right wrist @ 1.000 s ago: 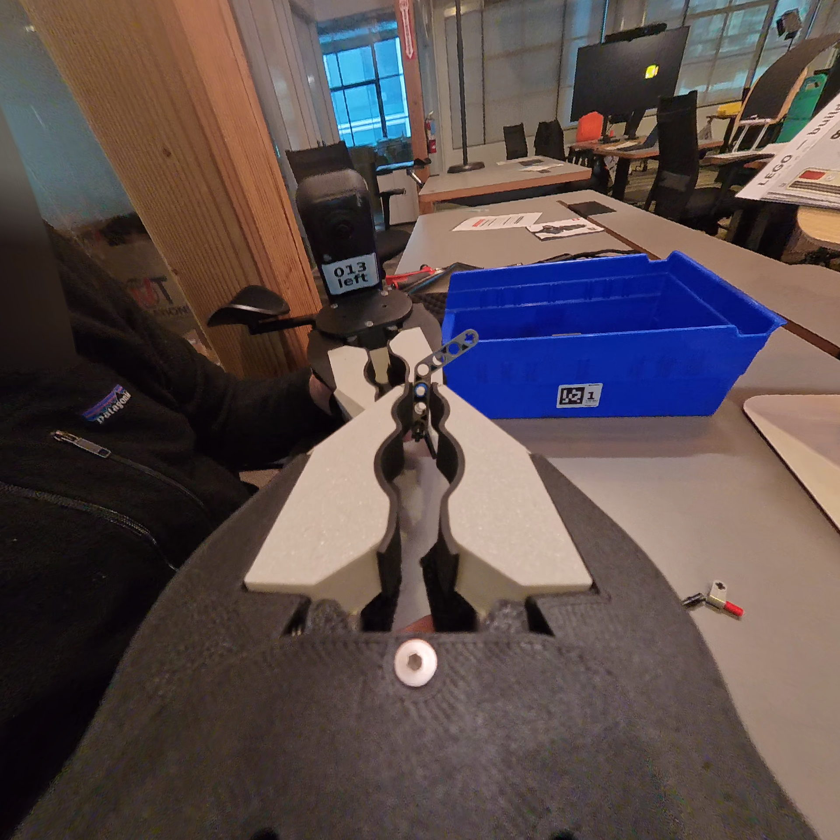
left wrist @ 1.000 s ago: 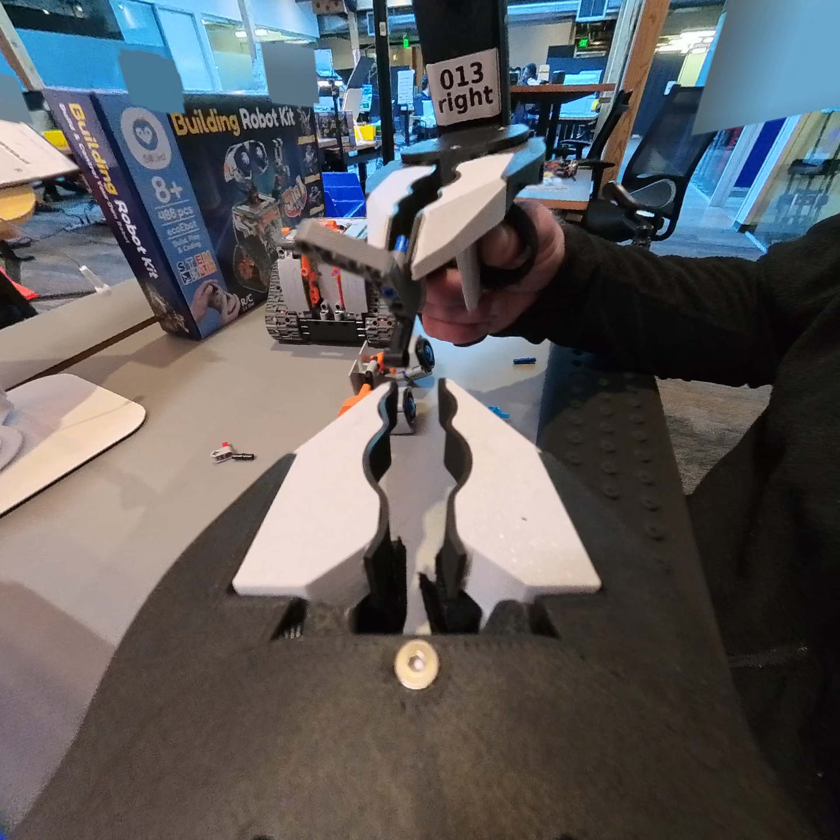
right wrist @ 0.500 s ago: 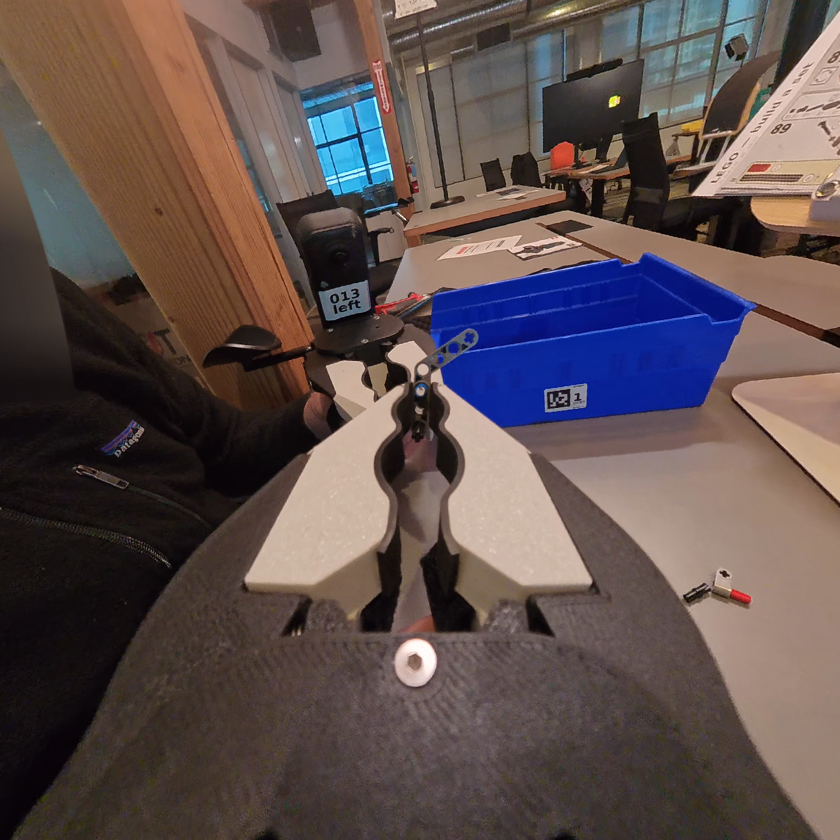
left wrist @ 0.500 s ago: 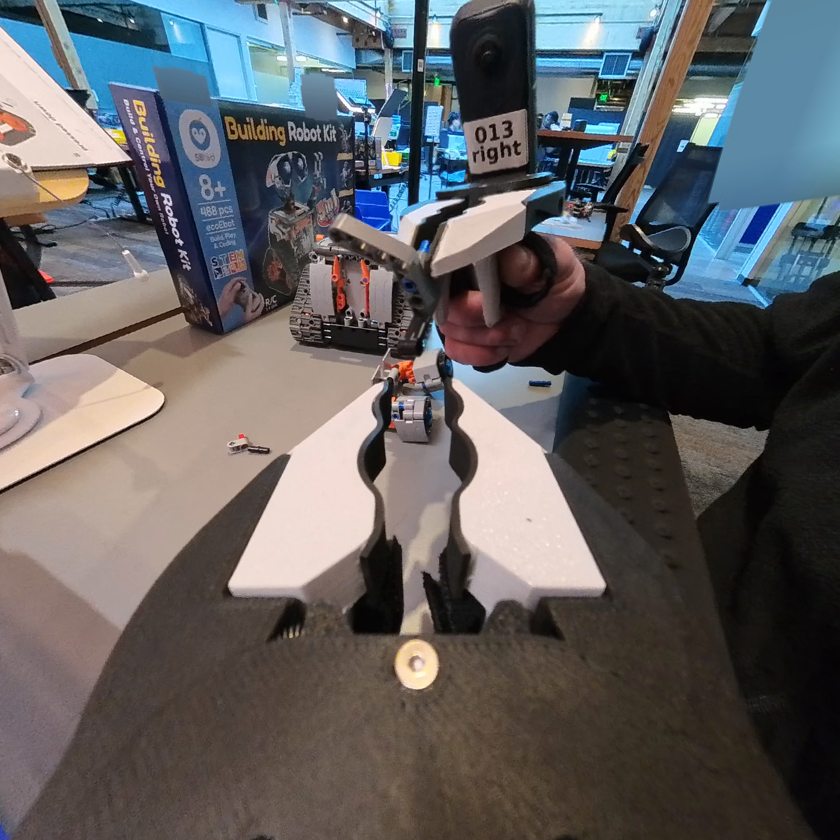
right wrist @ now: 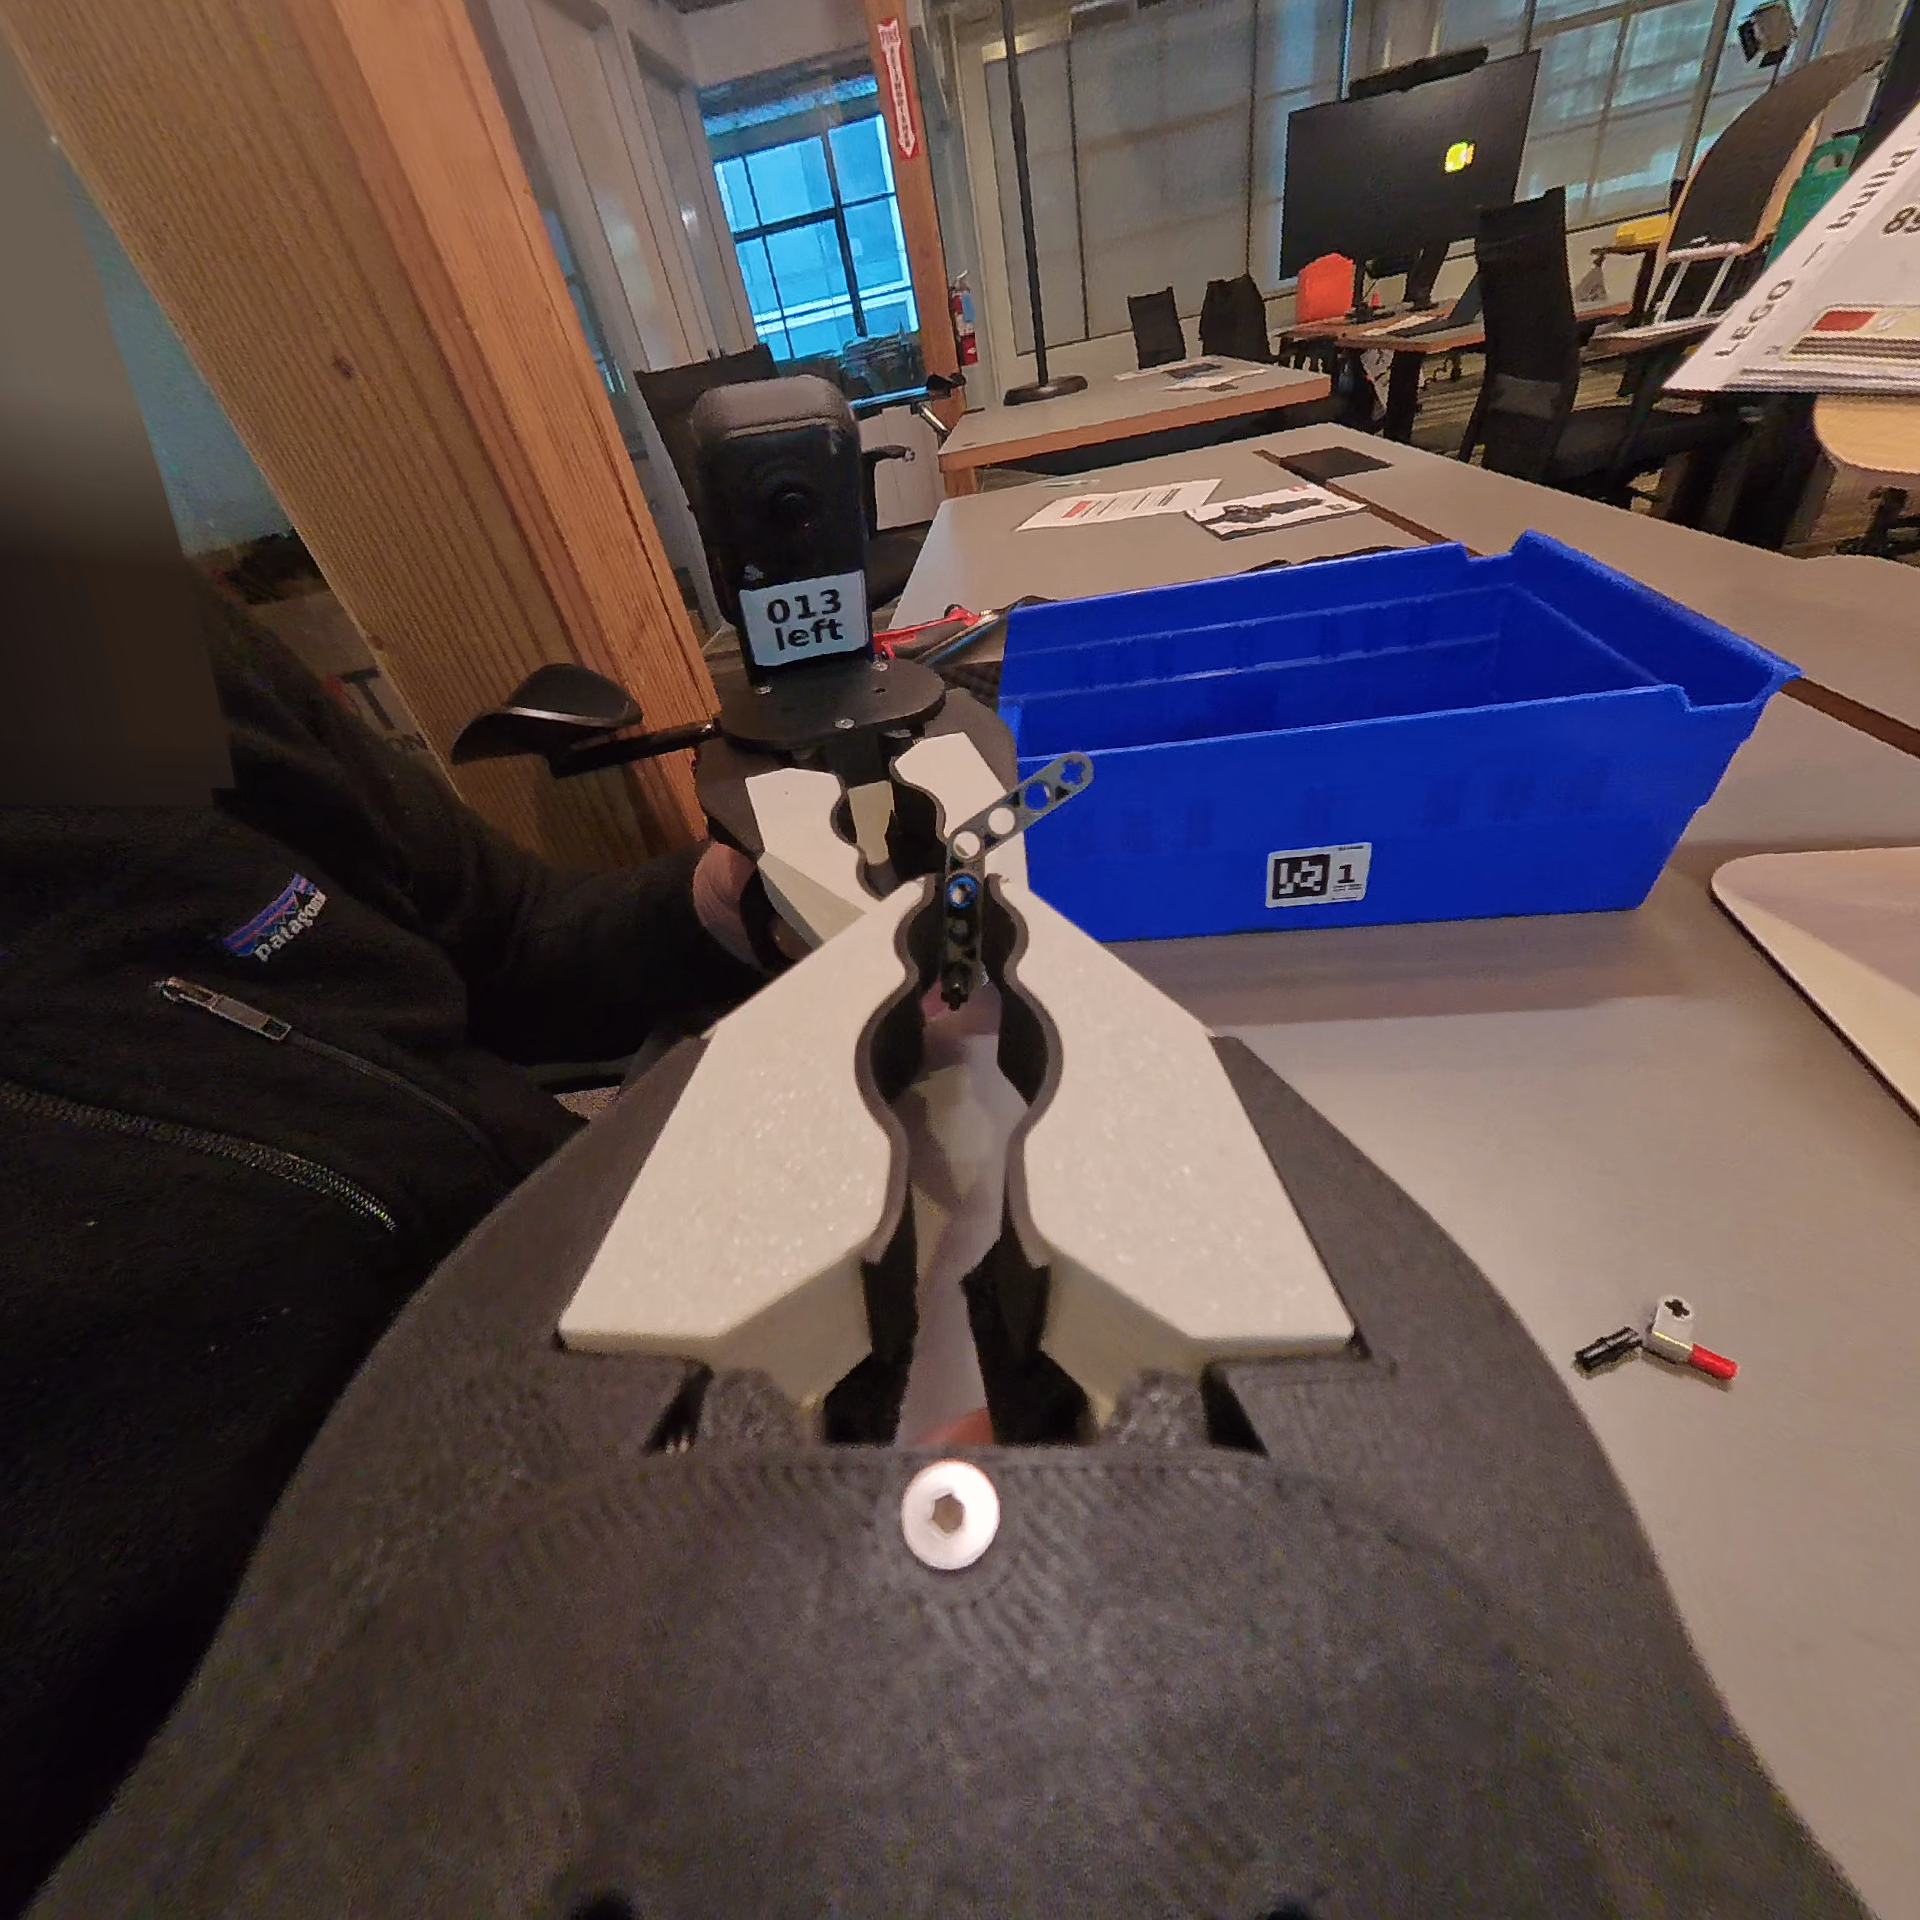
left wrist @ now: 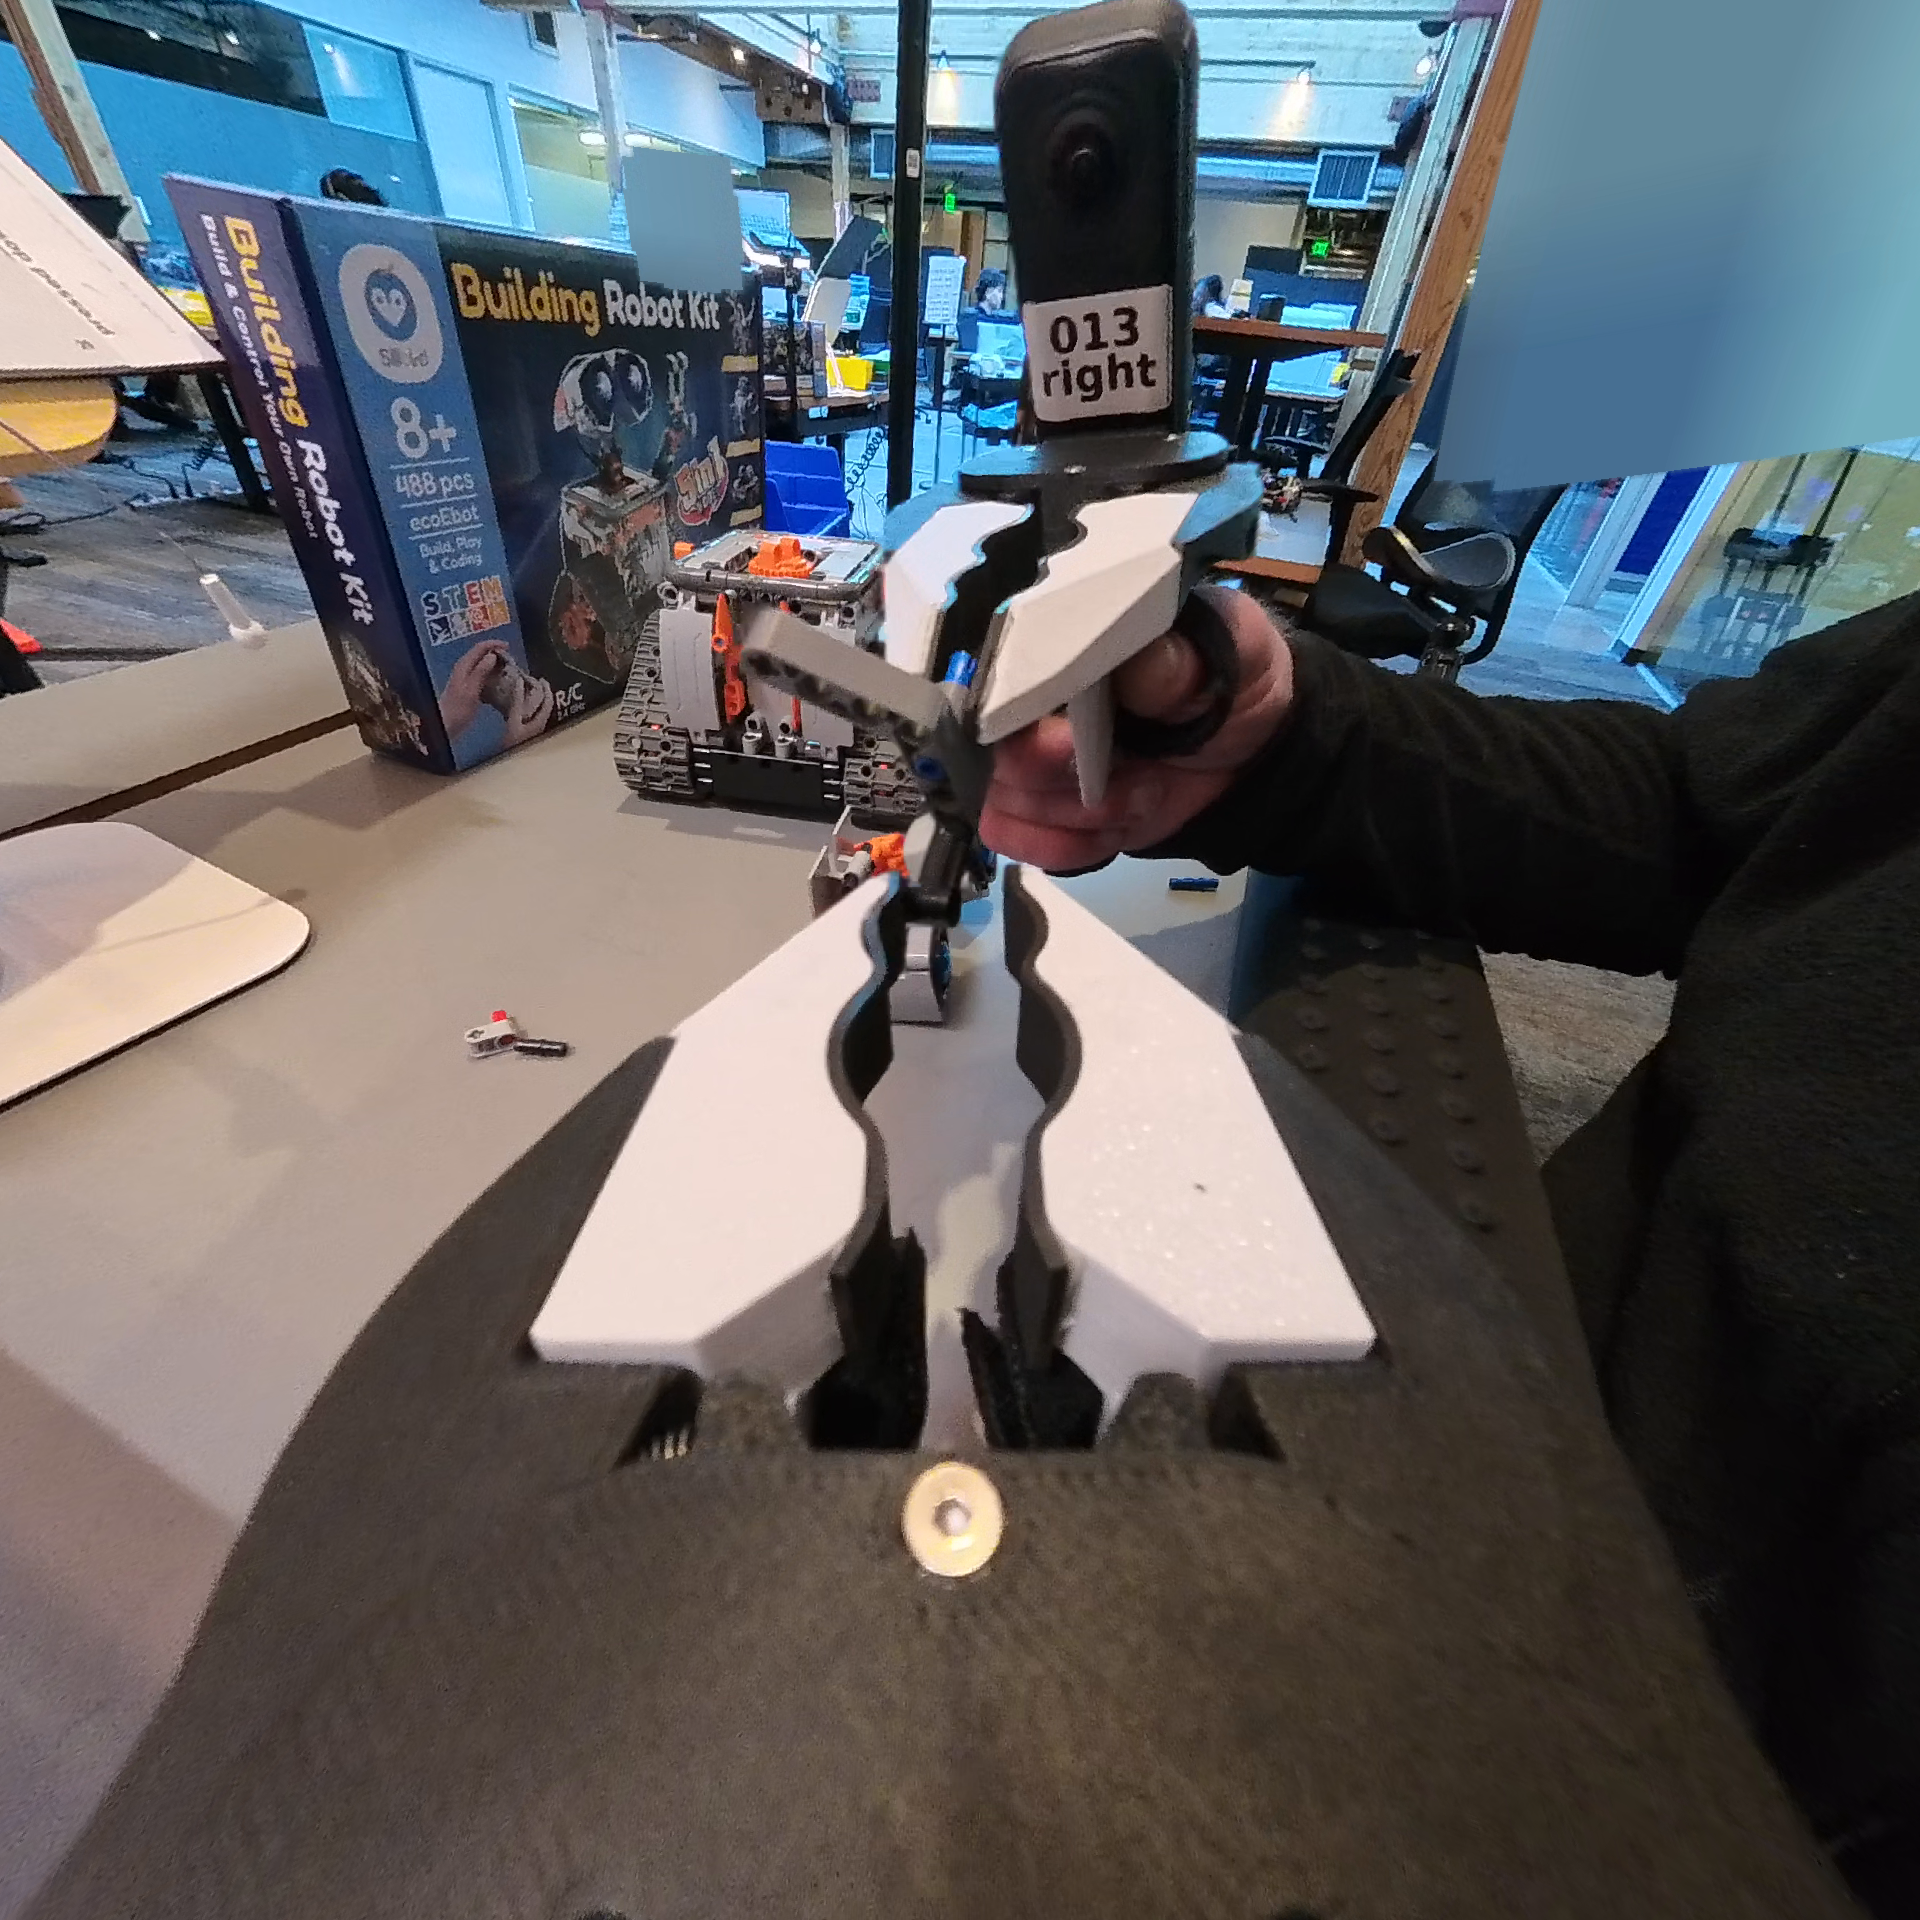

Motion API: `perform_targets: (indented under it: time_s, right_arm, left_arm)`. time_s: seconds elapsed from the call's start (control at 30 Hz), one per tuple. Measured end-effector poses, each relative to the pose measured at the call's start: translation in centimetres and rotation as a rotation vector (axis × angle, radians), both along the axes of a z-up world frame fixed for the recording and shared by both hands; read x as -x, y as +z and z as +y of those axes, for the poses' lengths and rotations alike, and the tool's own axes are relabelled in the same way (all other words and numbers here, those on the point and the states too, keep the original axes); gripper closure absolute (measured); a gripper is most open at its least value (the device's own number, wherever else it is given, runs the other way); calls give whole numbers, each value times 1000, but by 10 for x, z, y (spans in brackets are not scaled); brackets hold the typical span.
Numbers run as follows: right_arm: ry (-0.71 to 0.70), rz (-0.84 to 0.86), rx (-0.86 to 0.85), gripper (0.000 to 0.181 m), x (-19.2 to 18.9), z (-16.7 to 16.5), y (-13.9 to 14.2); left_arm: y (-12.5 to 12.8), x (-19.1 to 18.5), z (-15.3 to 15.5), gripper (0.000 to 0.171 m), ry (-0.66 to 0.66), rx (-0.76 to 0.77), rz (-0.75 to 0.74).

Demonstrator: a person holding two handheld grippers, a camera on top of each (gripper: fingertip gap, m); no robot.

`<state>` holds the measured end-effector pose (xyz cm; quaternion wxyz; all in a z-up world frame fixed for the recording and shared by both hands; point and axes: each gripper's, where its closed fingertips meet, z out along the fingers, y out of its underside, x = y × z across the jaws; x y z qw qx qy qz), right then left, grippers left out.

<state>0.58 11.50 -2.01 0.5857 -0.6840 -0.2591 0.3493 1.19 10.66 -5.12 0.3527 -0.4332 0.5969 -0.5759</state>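
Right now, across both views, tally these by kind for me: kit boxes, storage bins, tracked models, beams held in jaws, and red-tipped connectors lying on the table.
Printed cardboard kit box: 1
Blue plastic storage bin: 1
Grey tracked brick model: 1
Bent grey holed beam, in the right gripper jaws: 1
Small grey red-tipped connector: 1
Total: 5

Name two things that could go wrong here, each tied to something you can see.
1. The right gripper pinches the bent grey beam only at its lower end, so the beam might twist or slip out.
2. The left gripper is open close beneath the beam, above a small wheeled piece; a bump may knock either loose.
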Motion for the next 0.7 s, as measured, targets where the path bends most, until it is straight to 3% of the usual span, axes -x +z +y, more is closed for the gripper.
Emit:
perform_targets:
  time_s: [0.1, 0.7]
  right_arm:
    - [15, 1, -6, 177, 3, -2, 1]
    - [-1, -44, 30, 177, -4, -1, -10]
  left_arm:
    - [2, 1, 1, 164, -6, 8, -10]
    - [-9, -4, 5, 164, 74, -148, 15]
